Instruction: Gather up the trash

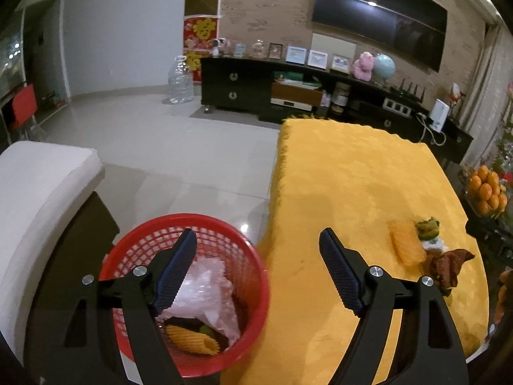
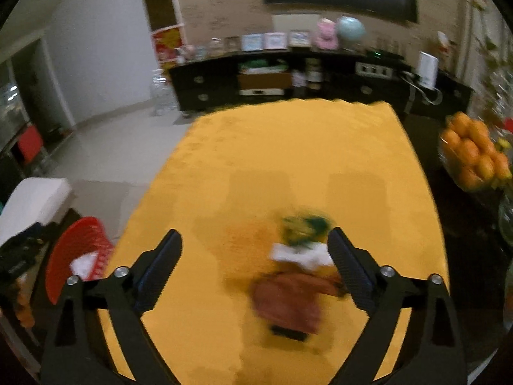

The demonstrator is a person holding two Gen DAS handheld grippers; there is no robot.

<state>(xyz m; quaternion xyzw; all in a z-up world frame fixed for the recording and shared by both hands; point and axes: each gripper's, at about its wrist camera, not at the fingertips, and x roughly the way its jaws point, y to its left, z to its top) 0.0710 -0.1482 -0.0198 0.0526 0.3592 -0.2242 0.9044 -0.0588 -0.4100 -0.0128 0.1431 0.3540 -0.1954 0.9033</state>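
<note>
Your left gripper (image 1: 258, 269) gaped empty over basket (image 1: 134, 240), lower left; right gripper (image 2: 255, 272) wide, empty, above trash (image 2: 288, 295), lower centre.

A red poster (image 1: 199, 33) on the wall is showing a large gold Chinese character, seemingly 春. Nothing else is reading clearly.

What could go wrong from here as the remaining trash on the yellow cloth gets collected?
The trash pile is bunched together, so the open right gripper may catch only one piece and scatter the rest. The red basket stands off the table's edge, so a loosely pinched piece could fall to the floor in transit.
</note>
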